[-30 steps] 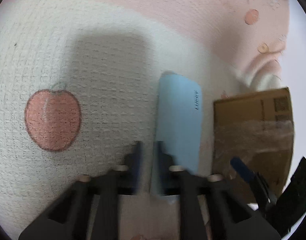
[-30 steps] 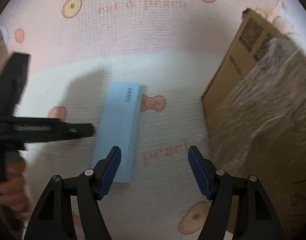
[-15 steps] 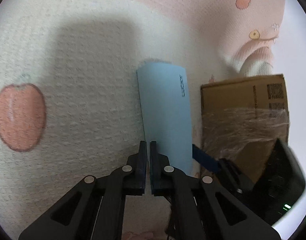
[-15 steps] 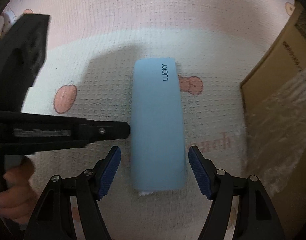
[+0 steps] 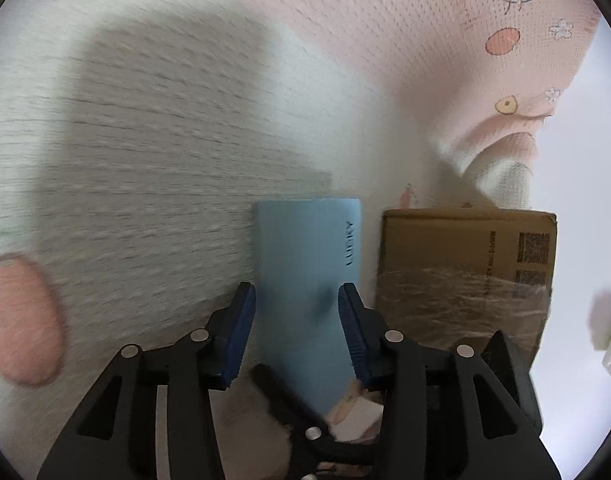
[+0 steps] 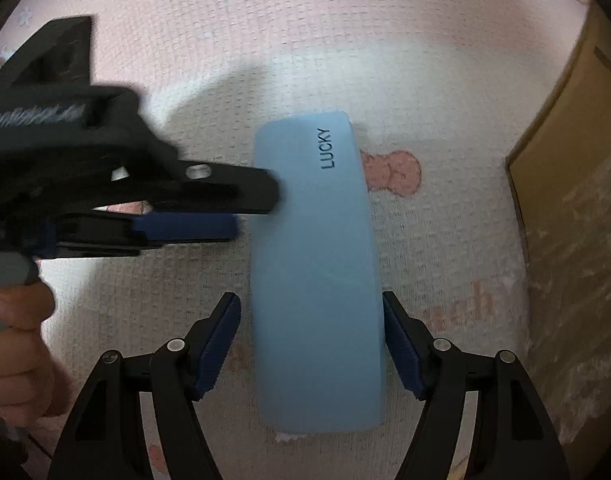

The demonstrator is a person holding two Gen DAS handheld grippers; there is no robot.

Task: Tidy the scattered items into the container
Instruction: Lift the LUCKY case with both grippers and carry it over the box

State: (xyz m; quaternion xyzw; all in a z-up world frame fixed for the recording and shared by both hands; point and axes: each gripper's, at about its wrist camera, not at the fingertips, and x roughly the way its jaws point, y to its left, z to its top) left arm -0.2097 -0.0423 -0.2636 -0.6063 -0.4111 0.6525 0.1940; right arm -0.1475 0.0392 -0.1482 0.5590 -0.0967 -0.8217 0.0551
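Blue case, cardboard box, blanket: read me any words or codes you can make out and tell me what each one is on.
"LUCKY": dark letters on the blue case.
"ach": tail of a pink word on the blanket, otherwise hidden.
Cardboard box: two square codes and a printed line, too small to read.

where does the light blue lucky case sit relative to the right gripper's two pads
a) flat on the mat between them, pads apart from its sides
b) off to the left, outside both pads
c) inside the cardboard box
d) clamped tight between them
a: in the right wrist view the light blue case lies flat on the mat, with the right gripper open around it and gaps at both pads.
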